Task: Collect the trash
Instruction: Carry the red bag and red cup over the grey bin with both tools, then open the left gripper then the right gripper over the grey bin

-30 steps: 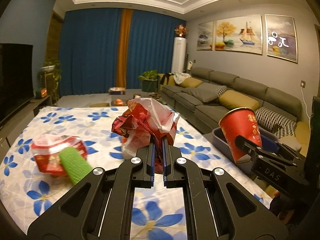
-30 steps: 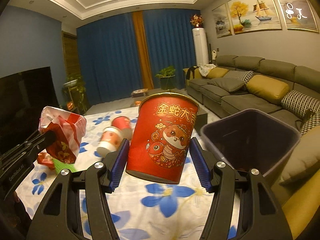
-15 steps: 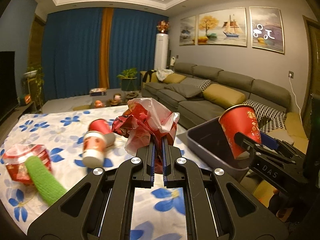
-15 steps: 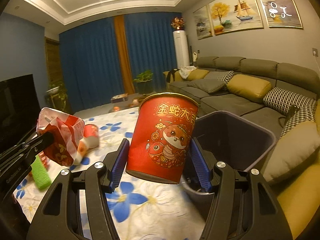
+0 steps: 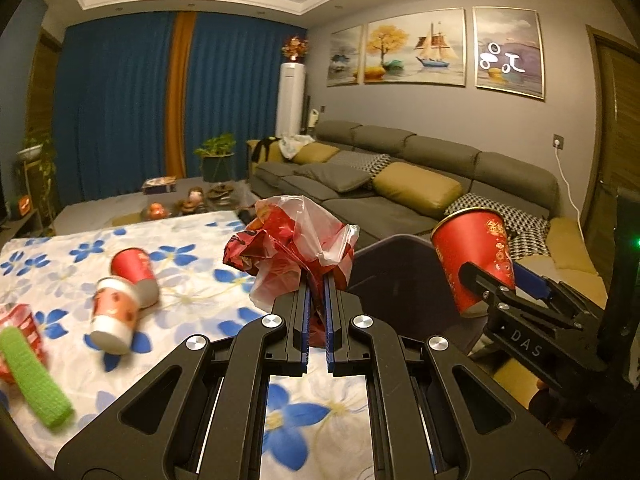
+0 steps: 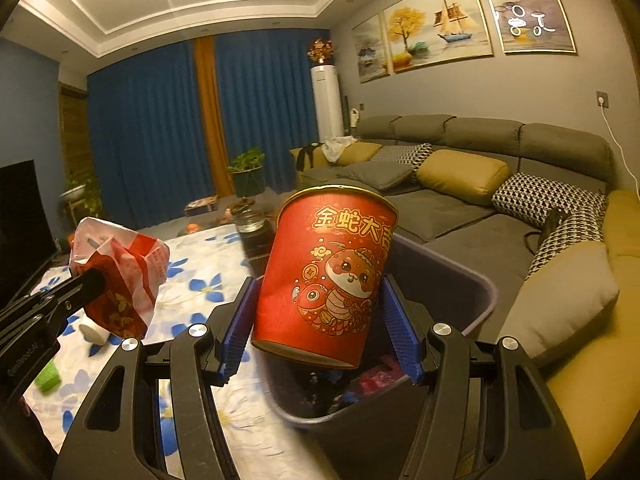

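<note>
The left gripper [image 5: 316, 300] is squeezed tight on a crumpled red and white bag [image 5: 294, 240], held up over the flowery table [image 5: 192, 300]. The right gripper [image 6: 320, 320] hugs a big red paper cup [image 6: 328, 280] between its blue pads, right above the dark bin [image 6: 476, 300]. Two small cups [image 5: 120, 300] lie tipped on the table

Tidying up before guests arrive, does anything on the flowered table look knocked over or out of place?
Yes. Two red paper cups lie tipped on their sides on the blue-flowered tablecloth, and a green ribbed roll lies against a red wrapper at the left edge.
</note>
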The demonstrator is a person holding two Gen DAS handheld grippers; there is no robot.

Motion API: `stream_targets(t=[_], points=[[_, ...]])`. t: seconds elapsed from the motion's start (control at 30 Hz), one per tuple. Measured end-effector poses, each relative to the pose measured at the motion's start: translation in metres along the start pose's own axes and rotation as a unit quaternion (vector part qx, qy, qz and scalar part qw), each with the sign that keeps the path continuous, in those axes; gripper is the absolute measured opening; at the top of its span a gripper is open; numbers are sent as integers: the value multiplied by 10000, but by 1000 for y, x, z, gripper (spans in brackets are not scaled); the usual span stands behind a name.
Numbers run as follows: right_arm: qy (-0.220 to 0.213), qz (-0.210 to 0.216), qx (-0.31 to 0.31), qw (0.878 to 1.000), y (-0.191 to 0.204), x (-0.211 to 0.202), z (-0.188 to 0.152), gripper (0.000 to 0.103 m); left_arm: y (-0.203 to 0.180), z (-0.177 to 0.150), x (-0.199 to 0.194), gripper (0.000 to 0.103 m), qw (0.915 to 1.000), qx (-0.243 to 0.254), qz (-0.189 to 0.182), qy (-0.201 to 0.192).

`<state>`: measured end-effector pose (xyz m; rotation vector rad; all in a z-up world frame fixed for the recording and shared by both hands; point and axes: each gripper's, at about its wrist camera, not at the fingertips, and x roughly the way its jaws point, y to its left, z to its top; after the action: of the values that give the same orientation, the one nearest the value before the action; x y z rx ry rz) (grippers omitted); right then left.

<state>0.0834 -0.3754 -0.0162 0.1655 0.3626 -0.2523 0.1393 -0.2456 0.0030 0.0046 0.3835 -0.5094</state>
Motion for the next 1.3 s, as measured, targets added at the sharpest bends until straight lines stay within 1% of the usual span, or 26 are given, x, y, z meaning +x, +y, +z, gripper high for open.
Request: stream_targets(t=[0.3, 0.53, 0.83, 1.3], points=[[-12, -147, 156, 9998, -24, 9, 3, 60, -25, 5, 32, 5, 9993, 5, -374, 70], [-26, -240, 215, 9995, -36, 15, 8, 60, -38, 5, 64, 5, 9975, -37, -645, 270], [10, -298, 281, 9992, -42, 27, 9, 60, -43, -1, 92, 5, 9960, 1, -775, 441], [3, -383, 313, 9988, -48, 35, 10, 61, -51, -4, 113, 5, 9943, -11, -907, 557]])
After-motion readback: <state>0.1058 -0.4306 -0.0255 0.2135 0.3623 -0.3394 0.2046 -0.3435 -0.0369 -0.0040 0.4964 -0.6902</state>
